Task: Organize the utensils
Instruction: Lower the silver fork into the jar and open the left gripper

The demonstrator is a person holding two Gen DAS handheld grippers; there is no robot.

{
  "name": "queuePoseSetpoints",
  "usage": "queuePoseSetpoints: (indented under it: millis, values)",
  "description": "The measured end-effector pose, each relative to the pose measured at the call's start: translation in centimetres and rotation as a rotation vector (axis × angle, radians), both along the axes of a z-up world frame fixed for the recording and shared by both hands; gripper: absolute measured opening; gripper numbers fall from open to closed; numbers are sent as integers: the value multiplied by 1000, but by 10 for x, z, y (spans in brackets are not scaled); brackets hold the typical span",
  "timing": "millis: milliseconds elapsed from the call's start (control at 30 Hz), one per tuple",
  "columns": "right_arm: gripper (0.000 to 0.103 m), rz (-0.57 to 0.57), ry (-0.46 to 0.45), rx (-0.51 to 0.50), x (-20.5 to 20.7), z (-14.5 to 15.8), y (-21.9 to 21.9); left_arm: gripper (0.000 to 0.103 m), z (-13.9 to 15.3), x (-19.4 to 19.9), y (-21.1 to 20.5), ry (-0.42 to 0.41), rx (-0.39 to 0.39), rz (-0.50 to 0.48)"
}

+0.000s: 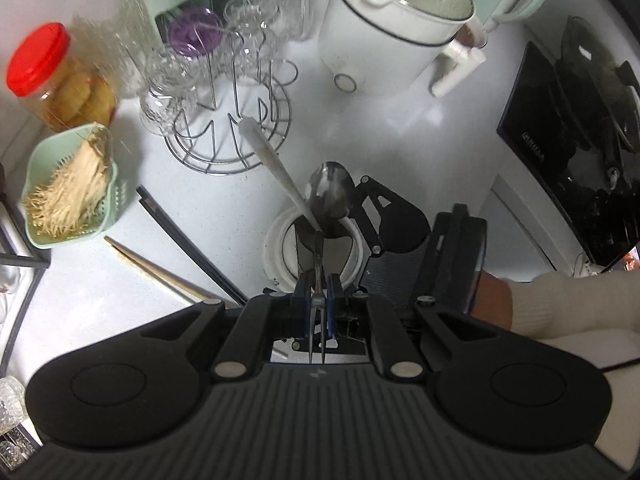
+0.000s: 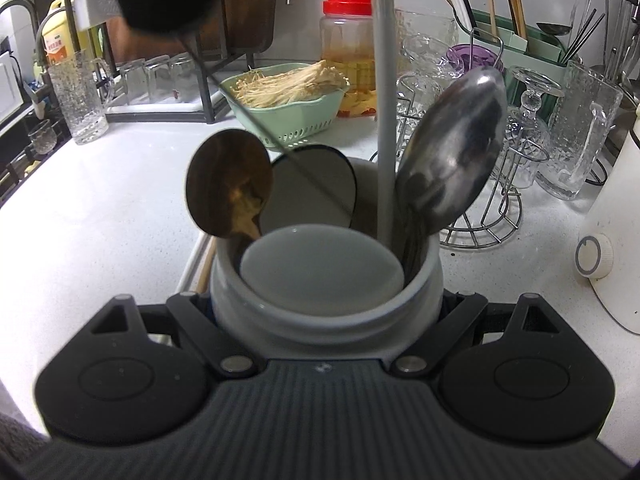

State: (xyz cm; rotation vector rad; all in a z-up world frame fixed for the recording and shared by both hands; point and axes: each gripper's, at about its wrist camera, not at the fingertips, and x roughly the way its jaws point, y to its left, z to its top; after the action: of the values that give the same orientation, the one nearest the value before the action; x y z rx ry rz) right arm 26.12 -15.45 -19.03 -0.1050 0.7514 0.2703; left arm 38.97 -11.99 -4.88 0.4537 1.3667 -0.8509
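Fingers of the left gripper [image 1: 319,300] are pinched narrow on the thin stem of a metal fork [image 1: 317,320], whose two tines point back toward the camera while the gripper aims steeply down over a white utensil jar [image 1: 276,256]. That jar stands on the white desk [image 1: 224,208] and already holds a large steel spoon [image 1: 330,194], a white handled utensil [image 1: 272,164] leaning out toward the wire glass rack [image 1: 240,136], and dark spoon shapes inside.

From the right wrist view, the right gripper [image 2: 326,312] has its fingers set wide around the jar's [image 2: 328,320] lower body, one on each side; whether the pads press on the wall cannot be told. A brown wooden spoon [image 2: 228,184], a dark flat spoon [image 2: 316,188], the steel spoon [image 2: 452,160] and the upright white handle [image 2: 384,120] rise out of its mouth.

Left of the jar, two pairs of chopsticks lie loose on the desk: a black pair [image 1: 188,248] and a wooden pair [image 1: 156,270], just beside each other. A green basket [image 1: 72,184] of enoki mushrooms sits further left, near a red-lidded jar [image 1: 52,76]. A white electric pot [image 1: 392,28] stands beyond the rack.
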Motion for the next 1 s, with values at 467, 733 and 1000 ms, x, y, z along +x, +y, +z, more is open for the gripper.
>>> queuePoseSetpoints:
  millis: [467,733,1000]
  values:
    - [91,-1,-13,6,-1,-2,-1,9,-39,25,-40,47,66,-46]
    - [92,0,-18,5,-4,-3,1,9,-40,25,-41,12,63,-70]
    - [91,-6,-16,6,-2,-2,1,55,-25,16,-26,-67,36,-27]
